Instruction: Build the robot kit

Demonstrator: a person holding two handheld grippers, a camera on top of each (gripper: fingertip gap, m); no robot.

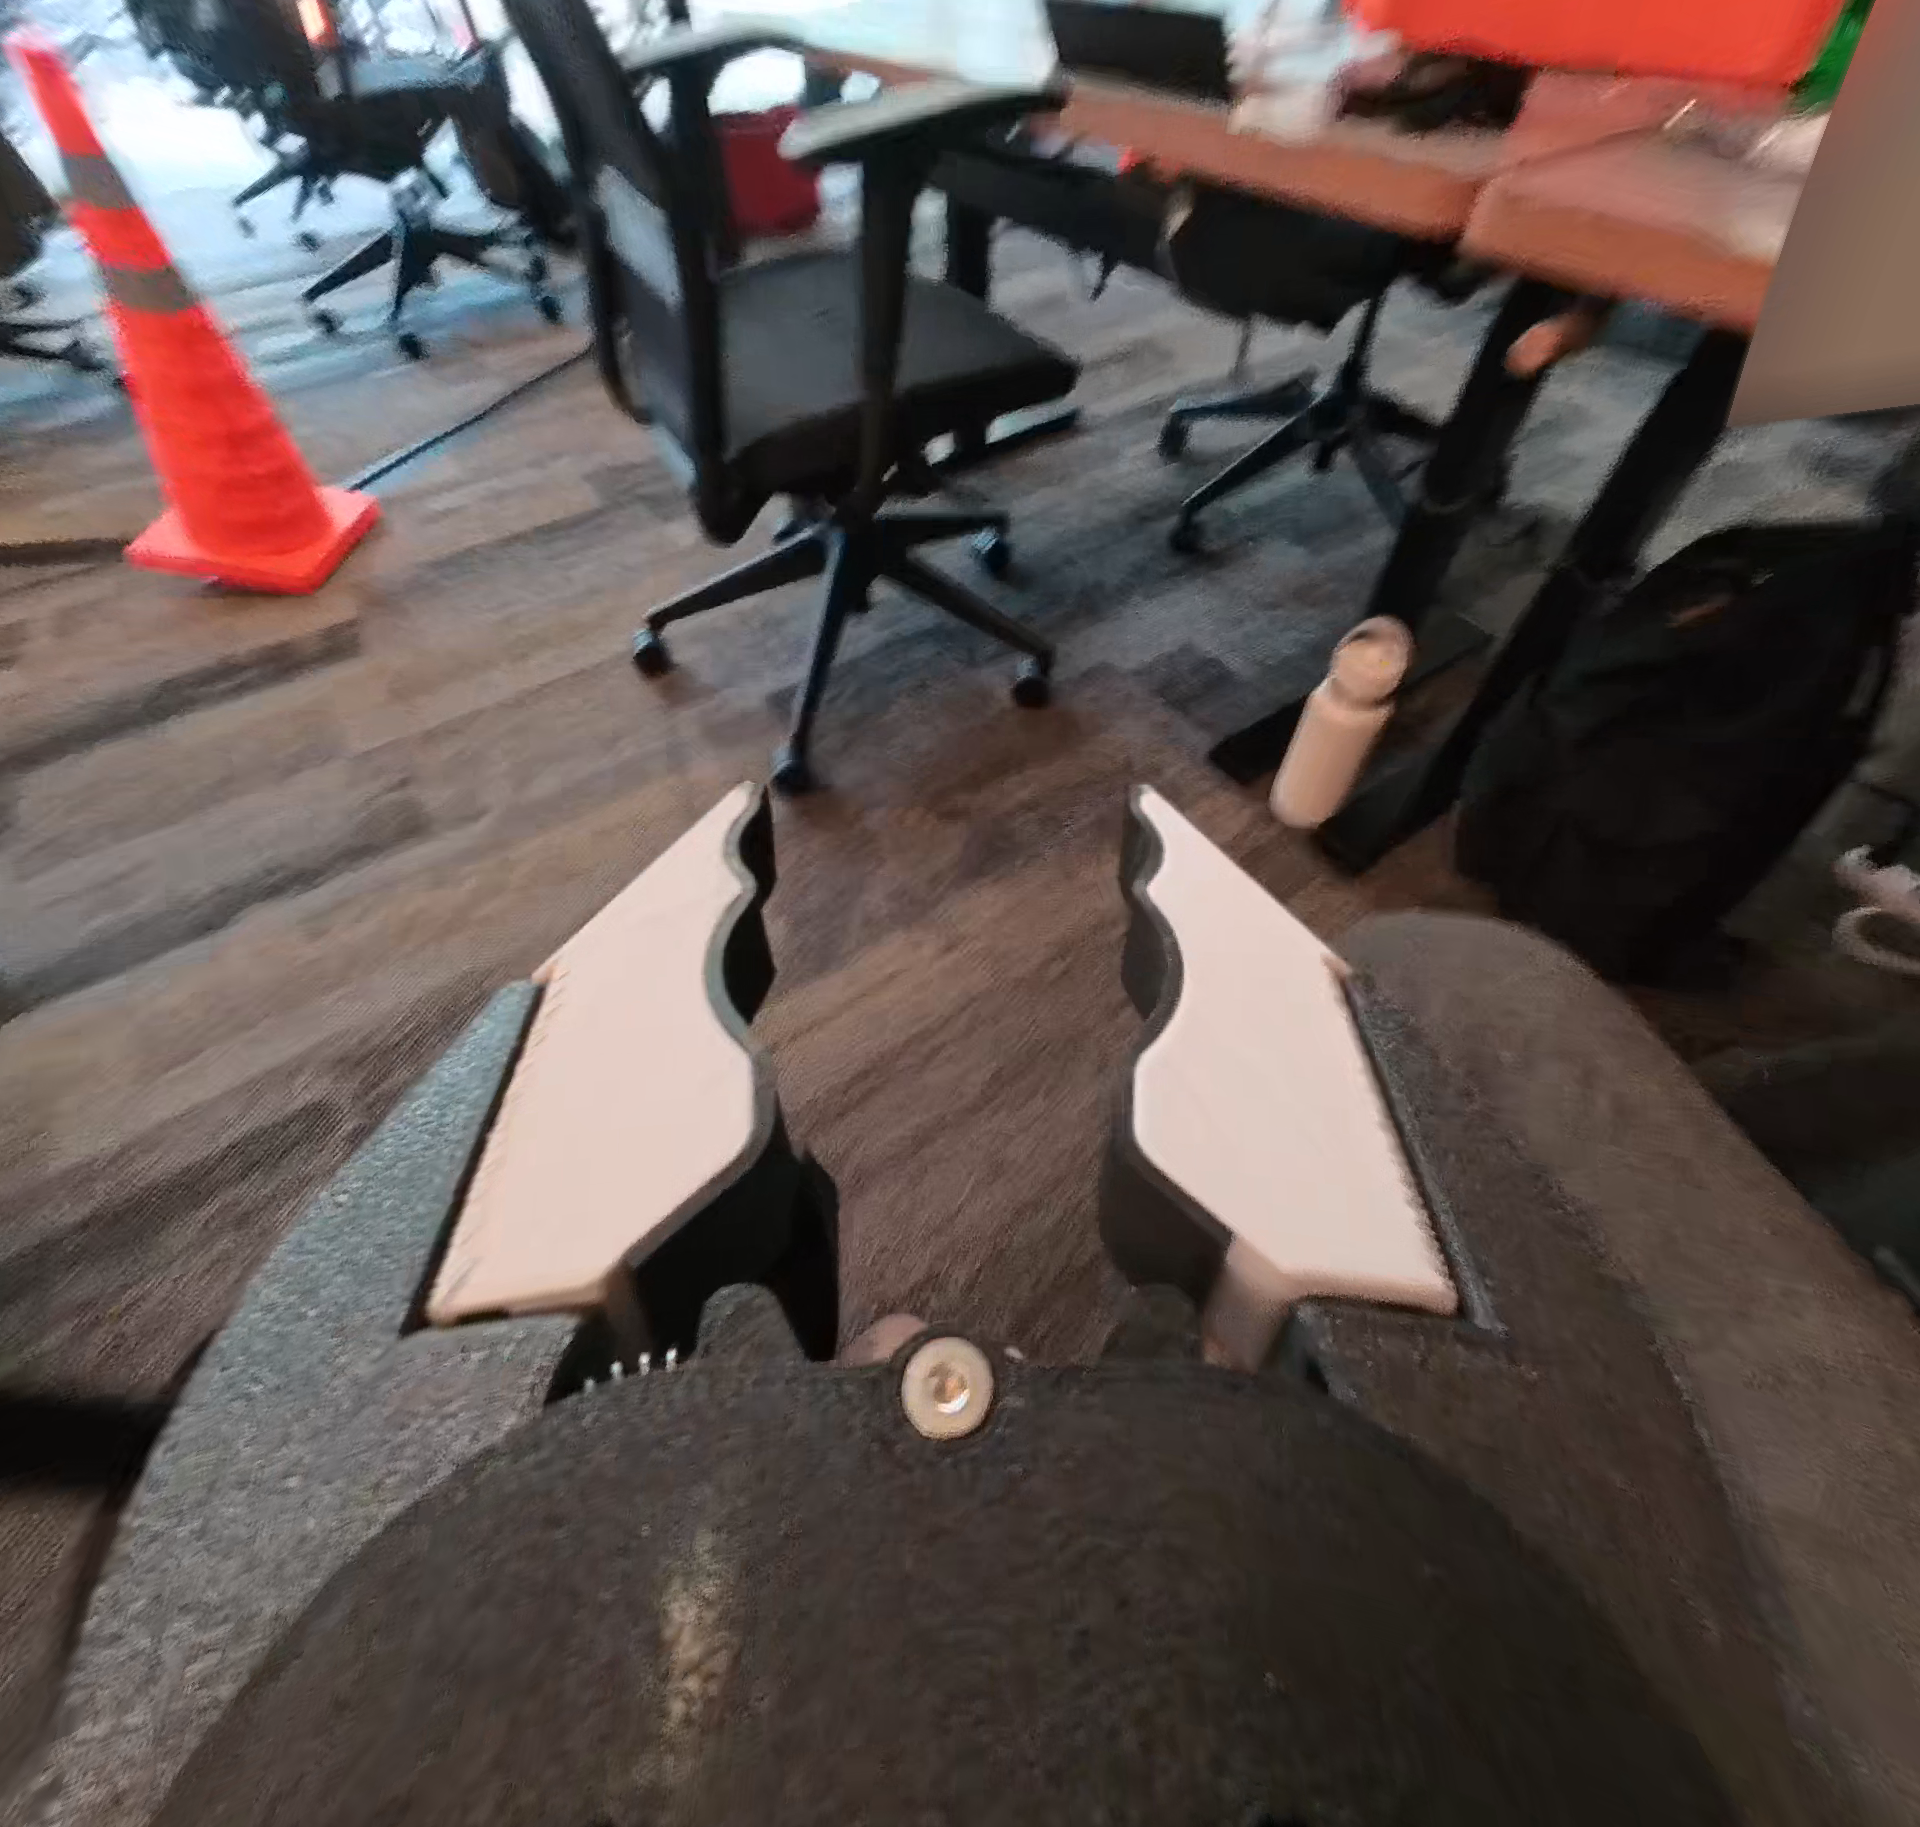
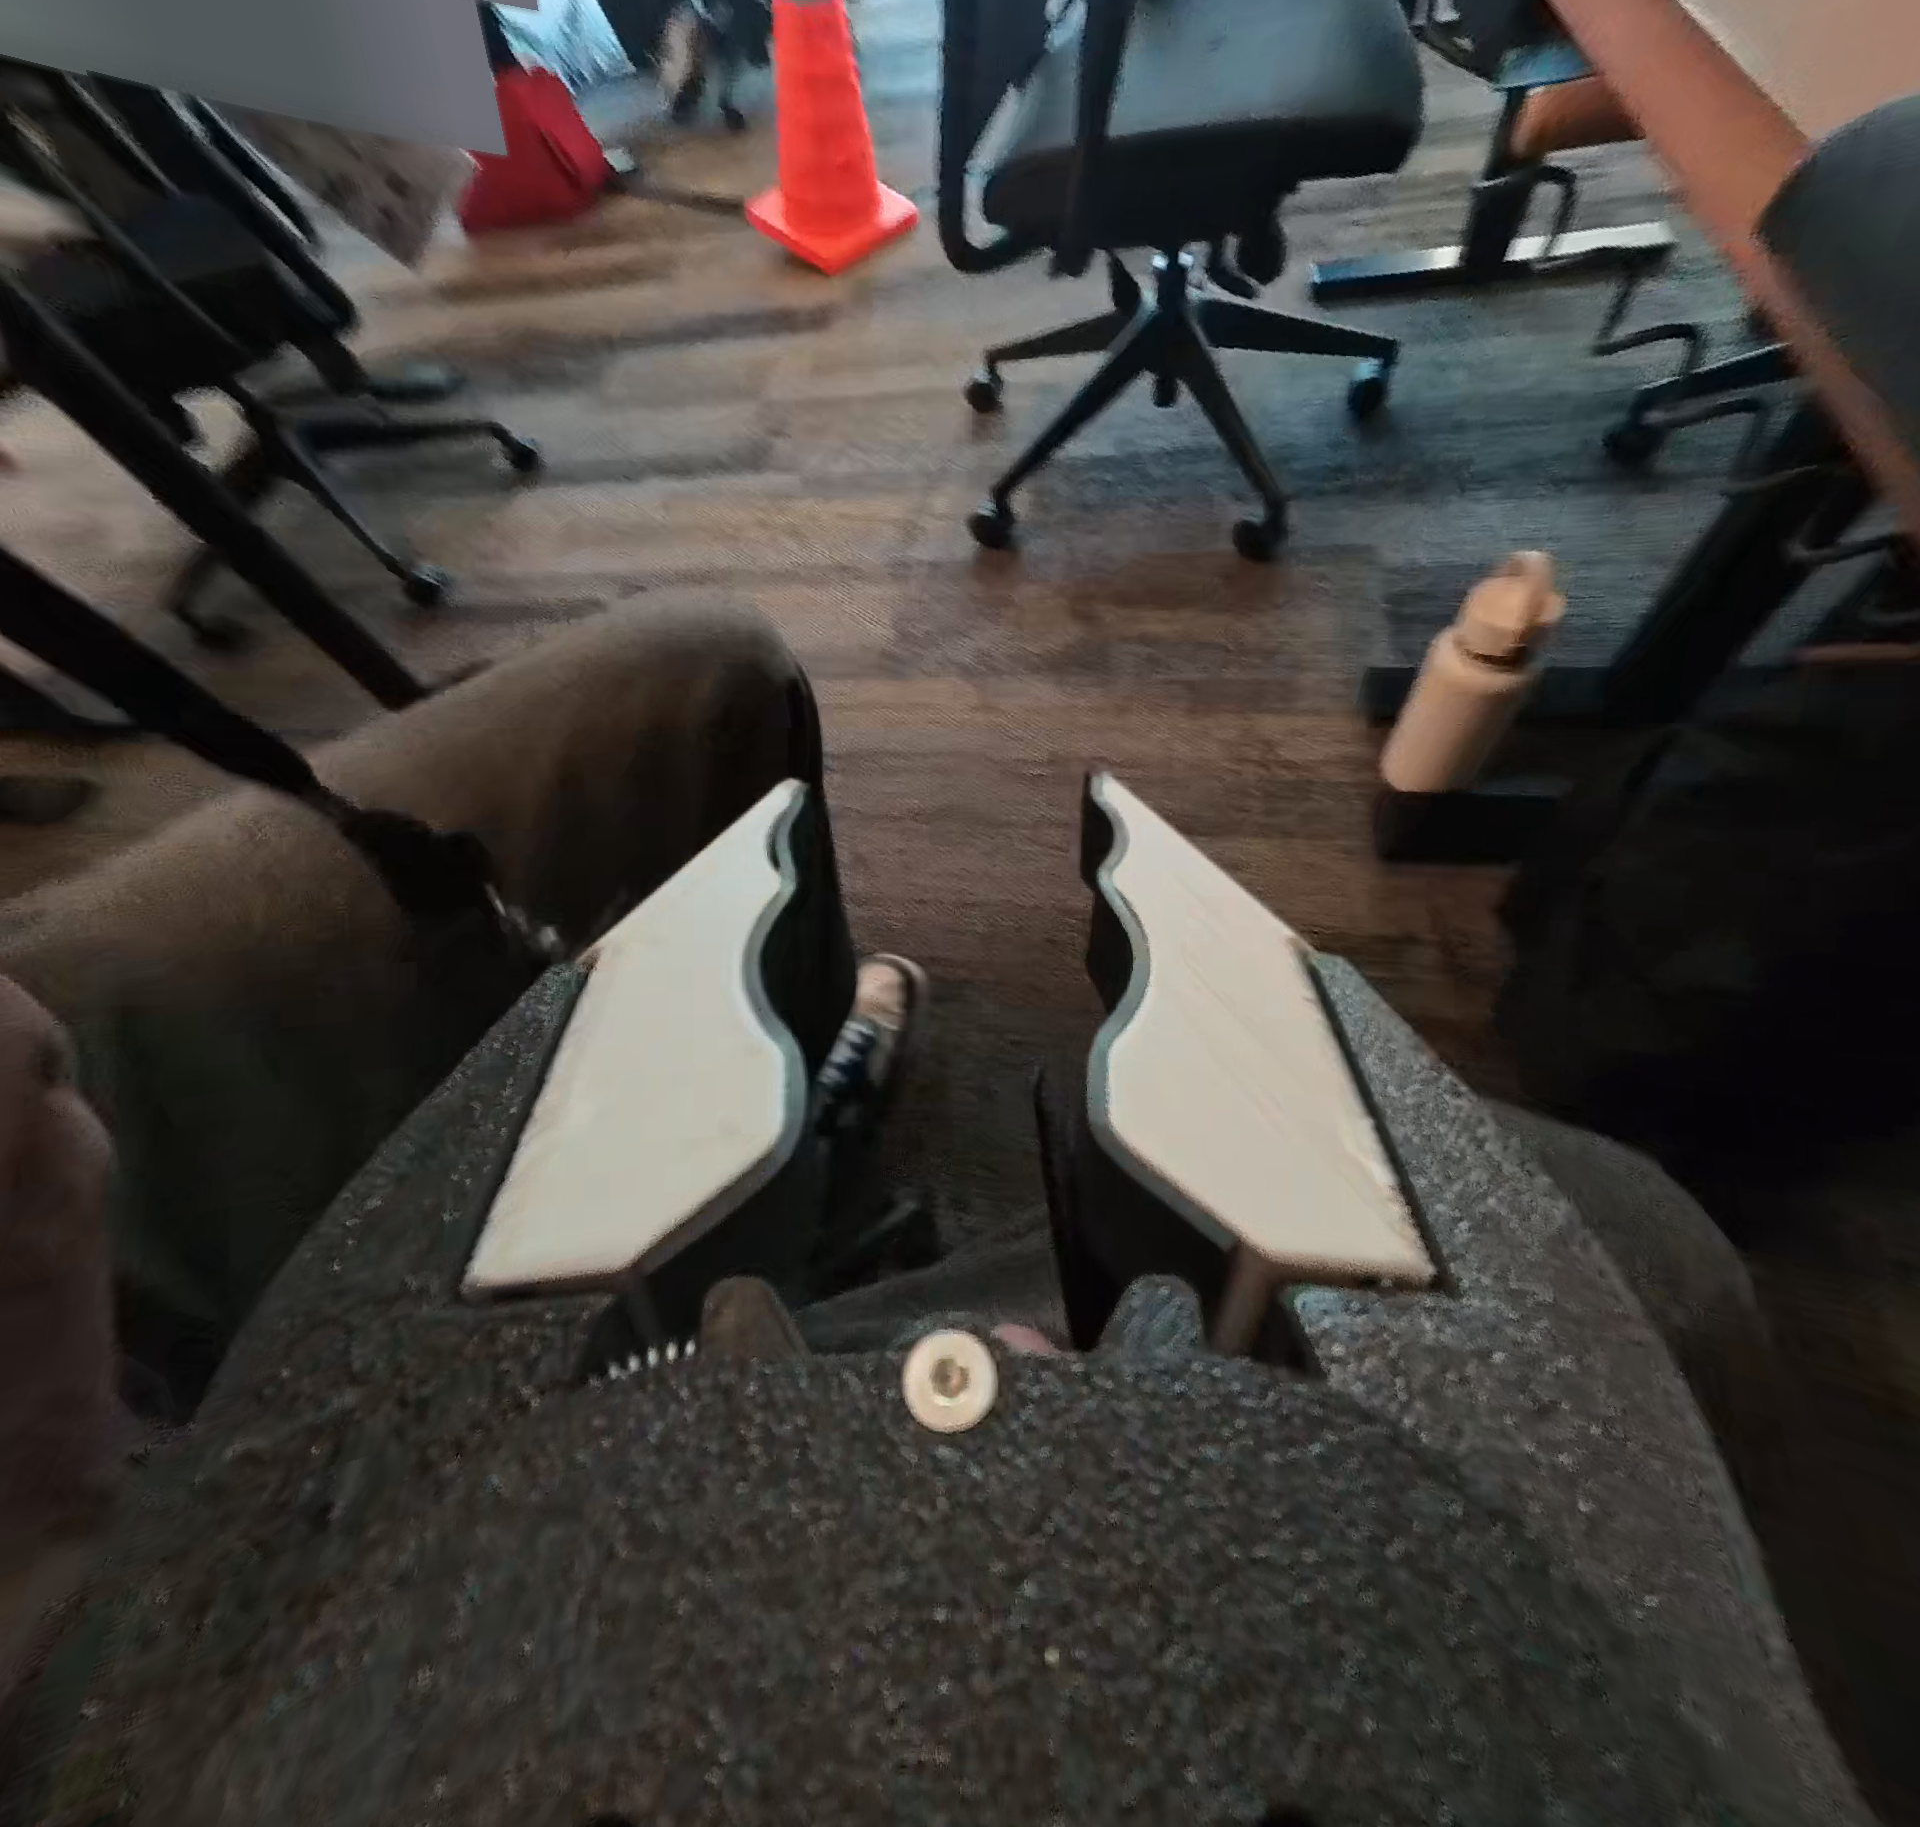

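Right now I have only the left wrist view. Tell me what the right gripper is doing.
Observer: The right gripper is open, with nothing between its fingers.
Operator: Say what shows through the gap.
Observer: A person's shoe, lower down and behind the gripper.
Operator: Report its left side.
Observer: A leg in brown trousers is left of the gripper, with a black strap across it.
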